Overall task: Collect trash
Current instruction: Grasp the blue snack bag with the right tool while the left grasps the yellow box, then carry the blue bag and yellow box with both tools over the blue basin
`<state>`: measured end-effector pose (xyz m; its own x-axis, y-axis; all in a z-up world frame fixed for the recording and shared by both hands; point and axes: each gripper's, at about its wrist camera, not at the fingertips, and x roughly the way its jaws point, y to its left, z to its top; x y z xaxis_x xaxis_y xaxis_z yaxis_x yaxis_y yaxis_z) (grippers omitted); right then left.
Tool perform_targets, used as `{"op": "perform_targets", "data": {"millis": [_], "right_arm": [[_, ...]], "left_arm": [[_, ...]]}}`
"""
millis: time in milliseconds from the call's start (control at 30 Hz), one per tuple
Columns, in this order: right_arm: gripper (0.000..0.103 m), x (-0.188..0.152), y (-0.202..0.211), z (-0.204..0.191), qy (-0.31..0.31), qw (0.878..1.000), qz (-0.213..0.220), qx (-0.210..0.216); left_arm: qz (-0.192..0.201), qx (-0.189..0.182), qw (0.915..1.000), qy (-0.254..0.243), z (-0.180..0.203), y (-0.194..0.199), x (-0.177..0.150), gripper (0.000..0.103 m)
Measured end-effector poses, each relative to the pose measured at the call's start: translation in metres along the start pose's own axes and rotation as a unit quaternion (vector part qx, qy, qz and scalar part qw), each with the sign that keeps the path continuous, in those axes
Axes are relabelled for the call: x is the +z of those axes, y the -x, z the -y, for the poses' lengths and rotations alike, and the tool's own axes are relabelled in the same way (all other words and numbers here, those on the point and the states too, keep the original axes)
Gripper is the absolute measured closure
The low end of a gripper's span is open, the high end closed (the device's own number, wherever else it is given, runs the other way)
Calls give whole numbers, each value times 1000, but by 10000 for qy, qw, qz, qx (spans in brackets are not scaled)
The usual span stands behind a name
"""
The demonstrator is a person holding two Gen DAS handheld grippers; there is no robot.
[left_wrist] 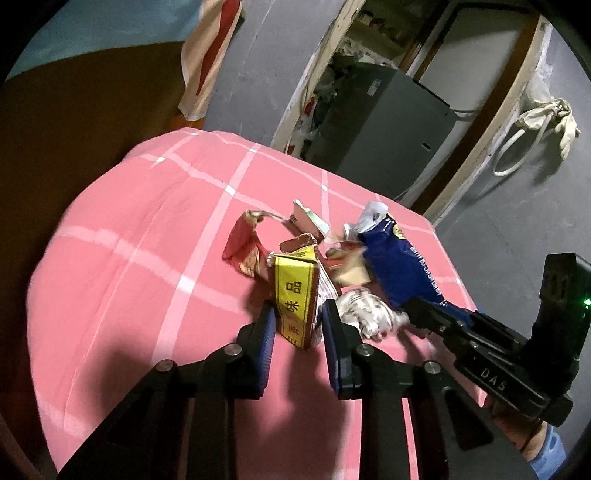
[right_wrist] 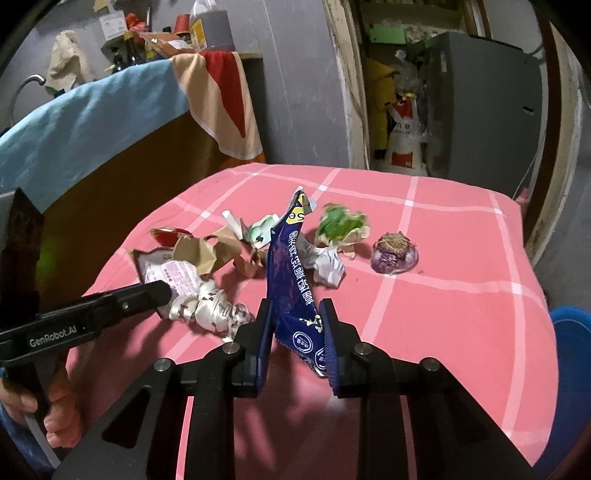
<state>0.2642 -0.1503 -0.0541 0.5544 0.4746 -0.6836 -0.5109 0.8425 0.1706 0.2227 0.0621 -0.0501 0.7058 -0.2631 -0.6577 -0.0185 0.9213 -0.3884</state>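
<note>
Tongs first: the left tongs [left_wrist: 298, 325] pinch a yellow-banded wrapper [left_wrist: 295, 295], the right tongs [right_wrist: 297, 328] a blue snack bag [right_wrist: 291, 273], both lifted from the near edge of the trash pile [right_wrist: 229, 251]. Thin, slippery film could slide free, or drag the crumpled silver foil [right_wrist: 210, 310] along. Beyond lie a green wrapper [right_wrist: 340, 225] and purple scrap [right_wrist: 394, 253] on the pink checked worktop [right_wrist: 443, 295]; farther, grey walls and a doorway.

This is a lived-in home, likely a kitchen corner. A pink checked cloth [right_wrist: 424, 266] covers the table, a grey refrigerator [right_wrist: 480, 103] stands in the doorway beside stuffed bags [right_wrist: 404, 136], and bottles [right_wrist: 207, 26] crowd a shelf above a faucet [right_wrist: 22, 88] and draped towels [right_wrist: 218, 99].
</note>
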Motion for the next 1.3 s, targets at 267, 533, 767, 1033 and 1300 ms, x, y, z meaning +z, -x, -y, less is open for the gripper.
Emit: {"op": "perform_targets", "data": {"millis": [267, 533, 767, 1033, 1300], "right_arm": [[82, -22, 30, -9, 38, 9996, 281, -84], [89, -45, 54, -21, 190, 9983, 455, -319], [90, -64, 76, -37, 651, 9934, 703, -631], [90, -74, 99, -49, 914, 9852, 1138, -896], [90, -65, 145, -40, 802, 9662, 2095, -1270]], "left_arm": [[228, 70, 9997, -48, 11, 24, -24, 84], [550, 275, 9980, -128, 16, 43, -39, 84], [641, 312, 9973, -156, 21, 51, -52, 84], [983, 236, 9943, -338, 34, 68, -52, 84], [1623, -158, 9826, -894, 82, 80, -40, 84]]}}
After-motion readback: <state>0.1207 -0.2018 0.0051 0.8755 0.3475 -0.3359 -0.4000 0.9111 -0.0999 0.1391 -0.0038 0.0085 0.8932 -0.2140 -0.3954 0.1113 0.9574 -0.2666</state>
